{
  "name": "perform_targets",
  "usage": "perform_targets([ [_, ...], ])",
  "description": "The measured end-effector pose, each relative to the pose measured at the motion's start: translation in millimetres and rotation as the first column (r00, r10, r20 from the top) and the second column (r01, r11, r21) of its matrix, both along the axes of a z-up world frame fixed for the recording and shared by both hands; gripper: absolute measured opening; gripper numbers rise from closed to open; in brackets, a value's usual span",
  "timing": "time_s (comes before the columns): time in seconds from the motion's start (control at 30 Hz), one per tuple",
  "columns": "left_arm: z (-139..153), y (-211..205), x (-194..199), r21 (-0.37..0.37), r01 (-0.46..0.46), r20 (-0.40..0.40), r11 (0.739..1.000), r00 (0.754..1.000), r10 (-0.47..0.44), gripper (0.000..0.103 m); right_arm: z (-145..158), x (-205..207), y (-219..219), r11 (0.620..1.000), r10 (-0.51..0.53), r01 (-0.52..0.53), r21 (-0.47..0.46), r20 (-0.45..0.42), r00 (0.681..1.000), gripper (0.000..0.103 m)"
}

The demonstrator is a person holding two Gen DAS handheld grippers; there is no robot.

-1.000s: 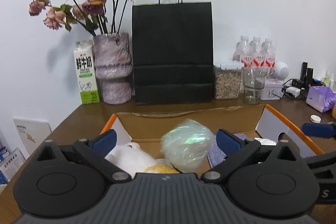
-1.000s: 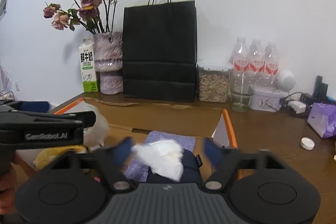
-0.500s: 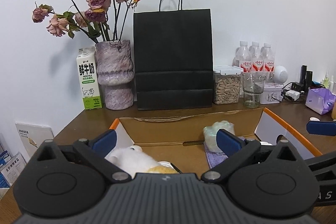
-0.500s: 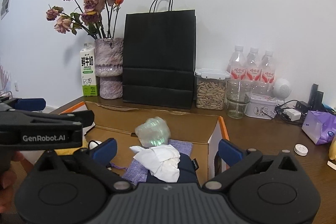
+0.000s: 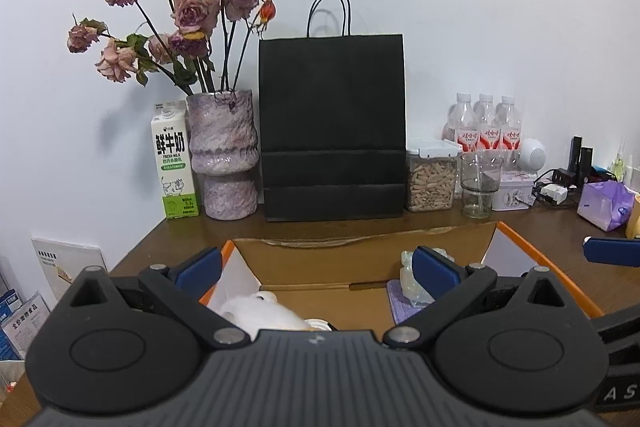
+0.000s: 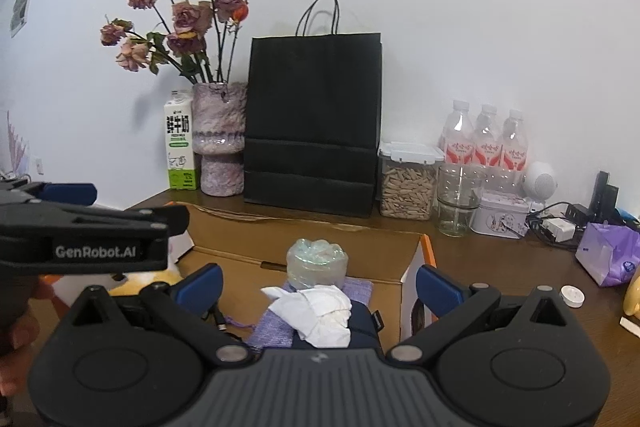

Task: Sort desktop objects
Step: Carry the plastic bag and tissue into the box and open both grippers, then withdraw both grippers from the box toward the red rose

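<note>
Left gripper [image 5: 316, 269] and right gripper [image 6: 318, 285] both spread wide, empty; iridescent plastic ball [image 6: 317, 262] rests in cardboard box [image 6: 304, 239] near far wall, on purple cloth [image 6: 276, 323]; next pick: approach from above, clear box rim

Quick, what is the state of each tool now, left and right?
Left tool: open, holding nothing.
Right tool: open, holding nothing; the iridescent bundle sits free in the cardboard box.
</note>
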State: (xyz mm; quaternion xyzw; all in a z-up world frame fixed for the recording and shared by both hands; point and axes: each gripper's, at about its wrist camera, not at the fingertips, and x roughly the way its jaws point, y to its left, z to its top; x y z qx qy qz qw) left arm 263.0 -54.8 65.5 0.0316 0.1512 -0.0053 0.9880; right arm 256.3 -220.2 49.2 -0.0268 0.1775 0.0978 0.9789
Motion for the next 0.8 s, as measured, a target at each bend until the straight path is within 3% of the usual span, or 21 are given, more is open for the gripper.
perform_targets([
  [0.4,18.6,9.4,-34.3,0.026,0.006,0.011,1.000,1.000,-0.006,0.103,17.9,-38.5,8.6,0.999,0.039,-0.039,-0.035,0.012,0.999,0.103],
  [0.8,-4.6,34.2,-84.9,-0.001,-0.014,-0.074,1.000,0.997,0.014,0.103,-1.6,-93.4,10.1,0.995,0.055,-0.058,-0.086,-0.037,0.998,0.103],
])
